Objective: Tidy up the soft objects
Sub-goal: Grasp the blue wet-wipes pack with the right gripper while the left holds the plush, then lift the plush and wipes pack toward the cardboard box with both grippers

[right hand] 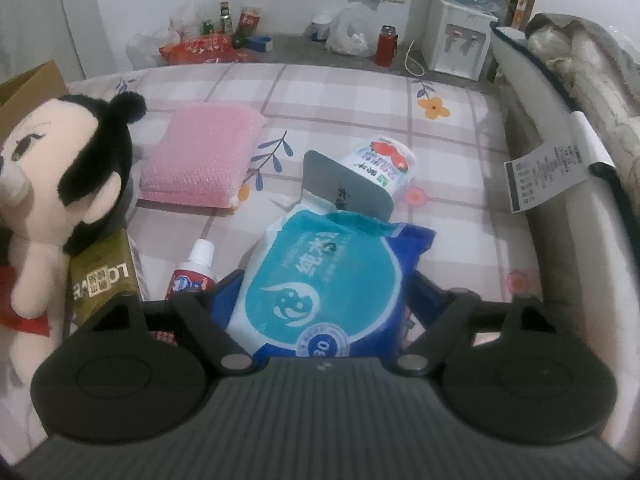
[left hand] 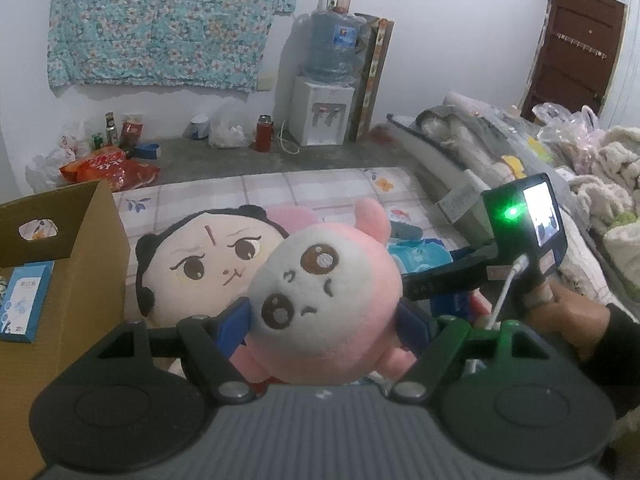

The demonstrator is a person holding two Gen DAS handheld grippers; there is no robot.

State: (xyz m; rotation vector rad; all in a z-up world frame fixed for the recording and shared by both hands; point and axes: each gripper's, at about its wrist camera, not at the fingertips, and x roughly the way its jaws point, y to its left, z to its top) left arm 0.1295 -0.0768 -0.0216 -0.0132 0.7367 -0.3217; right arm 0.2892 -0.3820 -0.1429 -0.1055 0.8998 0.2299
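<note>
A pink and white plush toy (left hand: 320,288) fills the middle of the left wrist view, and my left gripper (left hand: 324,314) is shut on it, blue pads pressing on both of its sides. Behind it lies a big doll plush with black hair (left hand: 200,264), which lies at the left edge of the right wrist view (right hand: 60,184). My right gripper (right hand: 320,292) is shut on a blue and white wet wipes pack (right hand: 320,276), a blue finger against each of its long edges. A pink bubble-wrap pad (right hand: 200,156) lies flat on the checked bed sheet (right hand: 360,100).
An open cardboard box (left hand: 92,264) stands at the left of the bed. On the sheet are a small red and white tube (right hand: 192,272), an olive carton (right hand: 104,280), a white and red cup (right hand: 384,164) and a grey card (right hand: 344,188). Rolled bedding (right hand: 580,80) lines the right side.
</note>
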